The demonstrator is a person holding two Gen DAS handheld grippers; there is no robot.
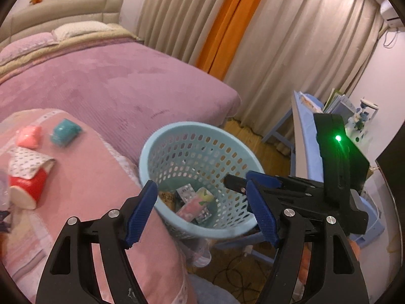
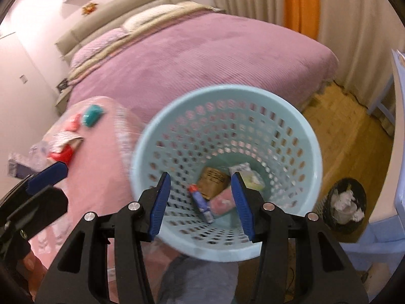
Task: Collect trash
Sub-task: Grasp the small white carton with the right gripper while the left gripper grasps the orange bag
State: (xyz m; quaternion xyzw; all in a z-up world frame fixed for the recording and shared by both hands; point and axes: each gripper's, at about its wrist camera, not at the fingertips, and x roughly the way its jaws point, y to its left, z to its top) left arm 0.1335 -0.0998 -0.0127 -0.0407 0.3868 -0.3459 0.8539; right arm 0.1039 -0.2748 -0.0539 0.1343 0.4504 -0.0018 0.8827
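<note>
Between drops: basket part-filled, more trash left on the pink cushion.

Left wrist view: left gripper [image 1: 201, 209] jaws spread, nothing between them, above the near rim of the light-blue basket [image 1: 152, 149]; several wrappers [image 1: 193, 206] lie on its bottom. Right gripper [image 1: 249, 181] reaches in at the basket's right rim. On the pink cushion [image 1: 83, 190], near its far-left edge: red cup [image 1: 27, 185], pink packet [image 1: 29, 136], teal packet [image 1: 64, 131].

Right wrist view: right gripper [image 2: 200, 200] appears clamped on the basket's near rim, holding it. Next, I judge: left goes to the cushion for the cup.
</note>
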